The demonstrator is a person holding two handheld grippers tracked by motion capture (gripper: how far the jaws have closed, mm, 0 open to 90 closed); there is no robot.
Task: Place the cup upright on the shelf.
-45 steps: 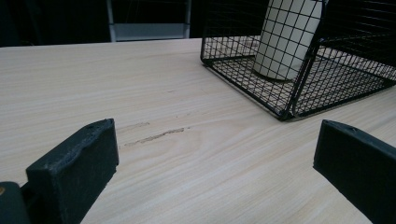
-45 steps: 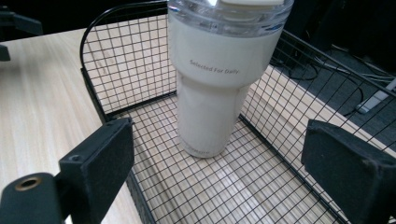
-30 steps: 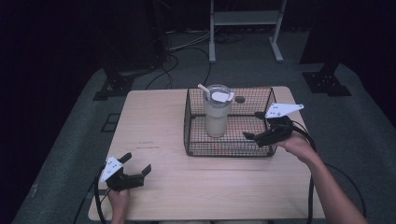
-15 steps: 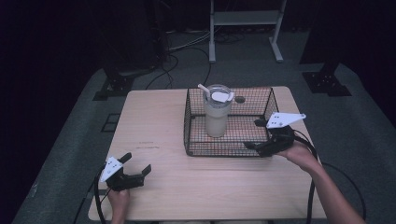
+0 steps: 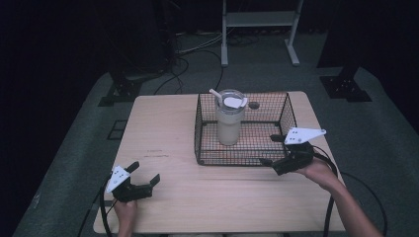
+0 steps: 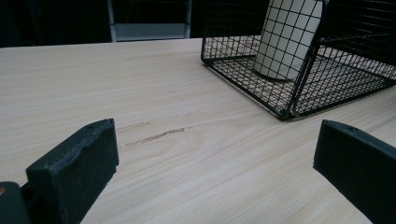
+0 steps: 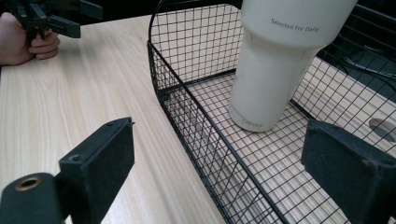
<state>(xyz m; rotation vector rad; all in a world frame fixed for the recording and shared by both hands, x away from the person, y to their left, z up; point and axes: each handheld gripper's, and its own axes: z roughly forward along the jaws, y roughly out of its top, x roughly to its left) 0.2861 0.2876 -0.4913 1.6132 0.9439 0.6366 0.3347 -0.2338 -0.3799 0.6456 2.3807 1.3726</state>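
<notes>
My right gripper point(image 5: 274, 150) has backed out of the black wire basket point(image 5: 207, 148) over the last second and now sits at its front right corner, jaws wide apart and holding nothing; in the right gripper view they straddle the basket's near wall. I read that as the placing done and the hand retreating. The cream insulated tumbler with a clear lid and straw point(image 5: 230, 118) stands upright inside the basket, toward its left half, at about 12 o'clock on the light wooden desk point(image 5: 163, 133). My left gripper point(image 5: 143, 181) hasn't moved: at 7 o'clock, jaws spread, empty. Only the mesh wall stands between jaws and tumbler.
</notes>
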